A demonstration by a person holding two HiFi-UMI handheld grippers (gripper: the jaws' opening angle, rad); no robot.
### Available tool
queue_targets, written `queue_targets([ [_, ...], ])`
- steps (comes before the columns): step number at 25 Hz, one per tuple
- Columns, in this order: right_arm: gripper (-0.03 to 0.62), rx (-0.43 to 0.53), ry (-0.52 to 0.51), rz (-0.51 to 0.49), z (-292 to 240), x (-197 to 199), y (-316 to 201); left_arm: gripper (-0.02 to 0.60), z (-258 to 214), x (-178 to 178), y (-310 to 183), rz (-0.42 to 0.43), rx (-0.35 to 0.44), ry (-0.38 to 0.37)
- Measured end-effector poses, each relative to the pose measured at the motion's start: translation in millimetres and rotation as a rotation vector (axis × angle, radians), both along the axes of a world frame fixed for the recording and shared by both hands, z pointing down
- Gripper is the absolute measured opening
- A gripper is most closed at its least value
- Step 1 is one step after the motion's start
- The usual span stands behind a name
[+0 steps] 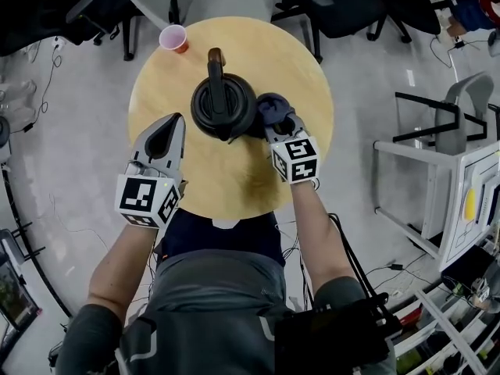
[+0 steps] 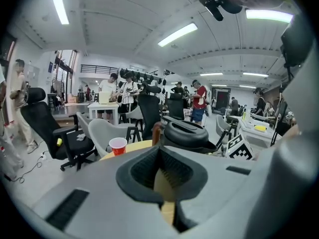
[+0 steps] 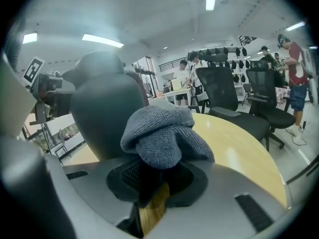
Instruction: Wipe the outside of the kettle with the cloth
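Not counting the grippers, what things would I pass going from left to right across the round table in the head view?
red cup → kettle → cloth

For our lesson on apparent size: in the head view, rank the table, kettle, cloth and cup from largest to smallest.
1. table
2. kettle
3. cloth and cup: these look about alike, and the cloth is partly hidden, so I leave them unranked.
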State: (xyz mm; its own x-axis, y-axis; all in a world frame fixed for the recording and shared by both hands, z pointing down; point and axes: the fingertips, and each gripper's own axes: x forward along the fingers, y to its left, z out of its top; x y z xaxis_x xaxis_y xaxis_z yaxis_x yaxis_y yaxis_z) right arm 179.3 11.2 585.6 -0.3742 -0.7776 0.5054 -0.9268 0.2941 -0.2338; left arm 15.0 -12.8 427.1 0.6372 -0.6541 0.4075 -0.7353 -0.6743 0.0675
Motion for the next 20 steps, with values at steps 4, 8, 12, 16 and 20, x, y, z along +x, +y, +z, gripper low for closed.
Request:
queue_targets([
  [4, 0.089, 0.042, -0.014, -0.021, -32.6, 3.6, 0.9, 0.009, -19.6, 3.0, -3.3, -0.024, 0.024, 0.01],
  [8, 0.089, 0.145, -0.041, -0.065, -99.5, 1.5, 1.2, 0.009, -42.6, 2.1, -2.8, -0.065, 0.05, 0.015],
  [12, 0.089, 0.239, -0.034, -0.156, -158.6, -7.4, -4.2, 0.009, -63.1, 3.4, 2.7, -0.11, 0.071, 0.029],
  [16, 0.089, 0.283, -0.013, -0.218, -184.1, -16.9, -16.9, 0.009, -74.4, 2.8, 7.8, -0.16, 0.084, 0.041],
  [20, 0.089, 0.274, -0.025, -0.238, -178.5, -16.8, -27.5, 0.009, -73.1, 3.4, 12.1, -0.191, 0.082, 0.041],
])
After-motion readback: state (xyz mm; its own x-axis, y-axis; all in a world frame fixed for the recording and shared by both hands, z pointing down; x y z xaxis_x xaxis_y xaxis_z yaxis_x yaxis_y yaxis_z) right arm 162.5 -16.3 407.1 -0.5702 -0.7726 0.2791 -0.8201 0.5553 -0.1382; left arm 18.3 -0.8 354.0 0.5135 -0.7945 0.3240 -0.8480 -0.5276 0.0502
